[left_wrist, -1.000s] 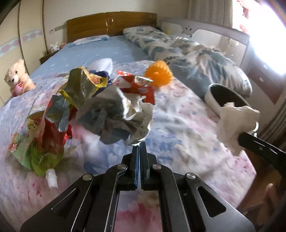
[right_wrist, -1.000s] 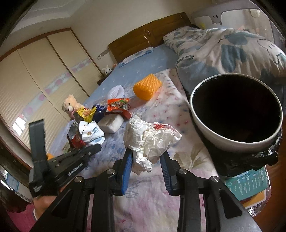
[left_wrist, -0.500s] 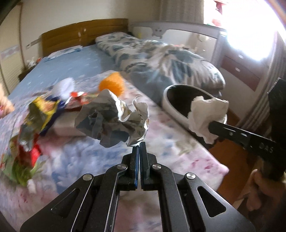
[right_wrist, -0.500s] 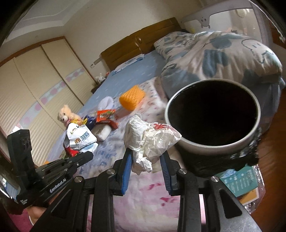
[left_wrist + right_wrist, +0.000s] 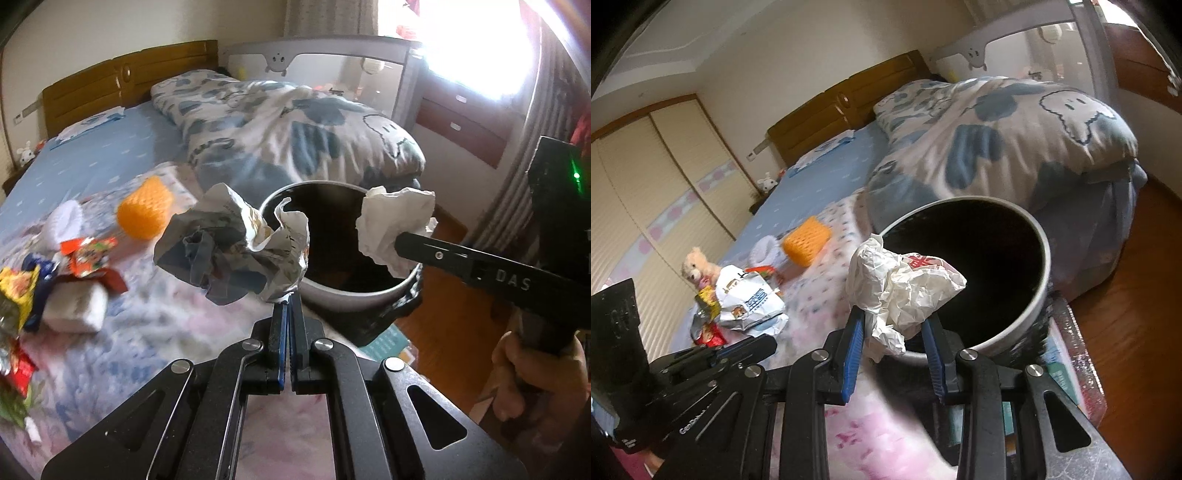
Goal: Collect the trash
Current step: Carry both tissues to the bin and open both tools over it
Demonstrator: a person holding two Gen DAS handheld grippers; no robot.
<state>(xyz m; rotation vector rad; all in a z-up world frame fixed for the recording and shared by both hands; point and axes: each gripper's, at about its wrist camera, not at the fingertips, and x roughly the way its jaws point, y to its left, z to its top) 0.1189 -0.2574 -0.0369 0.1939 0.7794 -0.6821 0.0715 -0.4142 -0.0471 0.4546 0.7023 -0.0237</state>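
A bedroom: a wide bed in a floral sheet, snack wrappers strewn near its left edge. Both loads have swung from over the mattress to the round black-lined bin at the bed's foot edge. The left hand-held gripper, pressed together, pinches a crumpled grey printed wrapper; the right hand-held gripper clamps a crumpled white paper wad over the rim (likely ready to drop).

The bed carries, left of the left jaws, an orange sponge, snack wrappers and a white packet; beyond them, a rumpled duvet.
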